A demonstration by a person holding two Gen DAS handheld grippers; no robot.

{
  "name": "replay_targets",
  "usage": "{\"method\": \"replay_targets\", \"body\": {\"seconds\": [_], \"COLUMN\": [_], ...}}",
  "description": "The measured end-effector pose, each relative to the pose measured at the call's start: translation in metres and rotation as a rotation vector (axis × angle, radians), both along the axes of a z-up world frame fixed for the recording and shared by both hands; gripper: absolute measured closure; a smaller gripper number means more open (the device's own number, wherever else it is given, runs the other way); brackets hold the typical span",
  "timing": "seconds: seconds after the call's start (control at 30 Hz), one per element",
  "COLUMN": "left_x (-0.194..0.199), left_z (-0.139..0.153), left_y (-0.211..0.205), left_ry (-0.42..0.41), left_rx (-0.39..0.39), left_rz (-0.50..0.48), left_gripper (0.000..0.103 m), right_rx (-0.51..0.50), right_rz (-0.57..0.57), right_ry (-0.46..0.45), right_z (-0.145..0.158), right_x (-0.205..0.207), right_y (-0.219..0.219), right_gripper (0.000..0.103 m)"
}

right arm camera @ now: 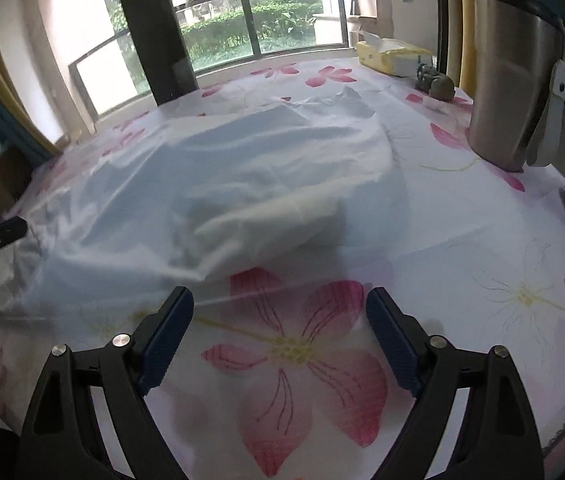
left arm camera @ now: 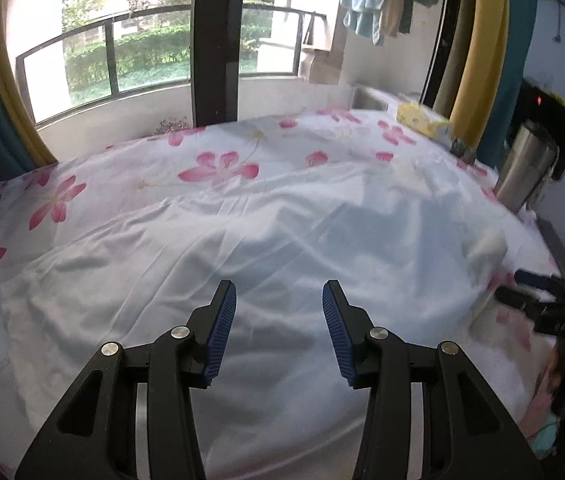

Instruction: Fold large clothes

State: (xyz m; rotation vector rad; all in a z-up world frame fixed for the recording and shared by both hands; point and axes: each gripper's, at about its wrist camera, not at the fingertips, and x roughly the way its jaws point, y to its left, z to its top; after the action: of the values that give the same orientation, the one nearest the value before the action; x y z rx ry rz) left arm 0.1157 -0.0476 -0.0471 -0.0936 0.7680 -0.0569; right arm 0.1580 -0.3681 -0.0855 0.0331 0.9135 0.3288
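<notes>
— Two grippers are seen: how are the fingers held?
— Left gripper (left arm camera: 279, 300) and right gripper (right arm camera: 280, 306) are both spread, nothing pinched.
— And the white garment (right arm camera: 218, 184)?
— Spread rumpled at frame centre on the flowered tabletop (right arm camera: 462, 280).

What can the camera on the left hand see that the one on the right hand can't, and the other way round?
Only the left view shows the open left tongs above the white garment and the right tool at the edge. Only the right view shows the open right tongs over a big pink flower on the floral cloth. Both show the garment, the steel flask, the yellow box and the window.
</notes>
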Motion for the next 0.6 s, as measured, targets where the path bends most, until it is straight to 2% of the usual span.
{"method": "replay_targets", "body": {"seconds": [0.1, 0.2, 0.37, 0.53, 0.6], "left_x": [0.008, 0.021, 0.038, 0.054, 0.054], "left_z": [0.003, -0.002, -0.012, -0.04, -0.045], "left_y": [-0.003, -0.001, 0.005, 0.005, 0.004], "left_ry": [-0.023, -0.001, 0.025, 0.118, 0.113], "left_rx": [-0.004, -0.007, -0.035, -0.052, -0.055], "left_rz": [0.001, 0.015, 0.046, 0.037, 0.04], "left_gripper": [0.054, 0.053, 0.052, 0.051, 0.051], "right_rx": [0.005, 0.048, 0.147, 0.27, 0.298], "right_rz": [0.007, 0.011, 0.064, 0.094, 0.11], "right_ry": [-0.004, 0.002, 0.046, 0.095, 0.101], "right_z": [-0.002, -0.003, -0.002, -0.004, -0.005], "right_x": [0.008, 0.02, 0.044, 0.069, 0.076], "right_y": [0.005, 0.009, 0.019, 0.03, 0.036], "right_gripper": [0.005, 0.0, 0.0, 0.0, 0.0]}}
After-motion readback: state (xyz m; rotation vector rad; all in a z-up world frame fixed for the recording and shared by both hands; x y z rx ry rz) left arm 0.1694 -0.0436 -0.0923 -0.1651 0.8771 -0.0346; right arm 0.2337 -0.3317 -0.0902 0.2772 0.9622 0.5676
